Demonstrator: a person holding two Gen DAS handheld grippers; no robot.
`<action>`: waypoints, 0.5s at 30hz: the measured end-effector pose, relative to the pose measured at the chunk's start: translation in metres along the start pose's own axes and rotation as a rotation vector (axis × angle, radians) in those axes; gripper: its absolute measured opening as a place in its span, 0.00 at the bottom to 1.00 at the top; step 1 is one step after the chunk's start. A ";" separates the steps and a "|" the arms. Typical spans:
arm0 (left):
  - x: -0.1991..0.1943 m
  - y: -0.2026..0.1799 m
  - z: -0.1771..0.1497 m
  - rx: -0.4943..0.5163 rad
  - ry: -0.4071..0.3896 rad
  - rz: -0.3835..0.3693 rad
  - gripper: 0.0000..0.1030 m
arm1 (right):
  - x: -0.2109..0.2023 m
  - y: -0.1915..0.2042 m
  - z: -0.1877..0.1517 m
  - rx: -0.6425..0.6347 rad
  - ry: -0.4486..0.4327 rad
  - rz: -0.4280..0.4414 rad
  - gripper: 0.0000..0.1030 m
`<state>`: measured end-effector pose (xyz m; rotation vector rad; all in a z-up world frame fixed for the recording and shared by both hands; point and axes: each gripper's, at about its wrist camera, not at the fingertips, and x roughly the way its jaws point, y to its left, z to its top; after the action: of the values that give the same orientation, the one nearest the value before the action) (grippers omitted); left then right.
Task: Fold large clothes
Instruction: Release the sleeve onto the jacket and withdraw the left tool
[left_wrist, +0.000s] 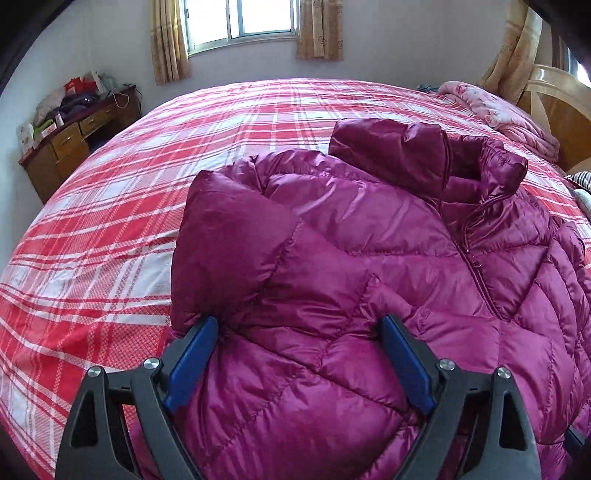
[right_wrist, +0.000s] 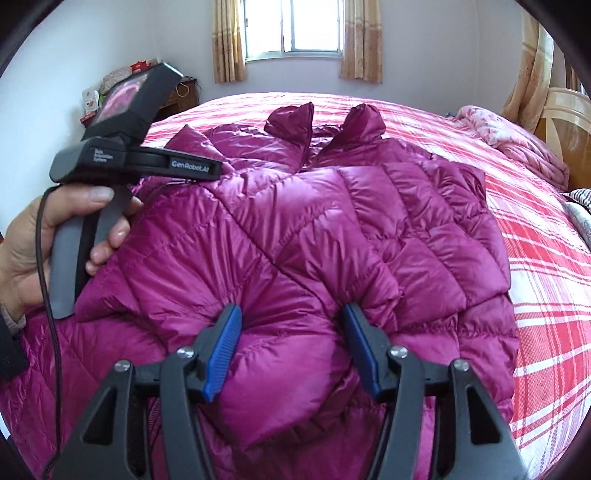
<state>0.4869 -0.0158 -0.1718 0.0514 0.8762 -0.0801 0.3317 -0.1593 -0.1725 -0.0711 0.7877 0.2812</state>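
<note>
Magenta quilted nylon covers most of both views: a puffy down jacket (left_wrist: 369, 236) lies on a bed (left_wrist: 110, 206) with a red and white checked cover. In the left wrist view the left gripper (left_wrist: 297, 363) has its jaws spread wide, and a padded part of the jacket sits between the blue pads (left_wrist: 190, 360); the pads are at the sides of the fabric, but I see no firm pinch. The collar (left_wrist: 436, 162) stands up farther back, with the zipper (left_wrist: 476, 258) running down from it. In the right wrist view the right gripper (right_wrist: 291, 354) has its jaws about half open, and a thick bulge of the jacket is squeezed between them, so it grips the fabric. A sleeve (right_wrist: 424, 221) lies folded across the front of the jacket. At the left of this view a hand (right_wrist: 33, 236) holds the grey handle of the other gripper above the jacket. A pink quilt (left_wrist: 509, 118) lies near the headboard (left_wrist: 554, 107), a wooden table (left_wrist: 74, 136) with clutter stands against the wall, and a window (right_wrist: 312, 27) with curtains is behind.
</note>
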 end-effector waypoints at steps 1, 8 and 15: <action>0.001 0.001 0.000 -0.003 0.005 -0.007 0.89 | 0.000 0.000 0.000 -0.002 0.001 -0.001 0.59; 0.008 0.001 0.001 -0.003 0.023 -0.003 0.92 | -0.006 0.002 0.006 0.002 0.038 0.000 0.59; 0.010 0.003 0.000 -0.013 0.019 -0.013 0.93 | -0.034 0.002 0.052 0.059 -0.030 0.031 0.59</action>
<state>0.4932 -0.0133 -0.1796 0.0346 0.8963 -0.0862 0.3445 -0.1566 -0.1113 0.0015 0.7669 0.2878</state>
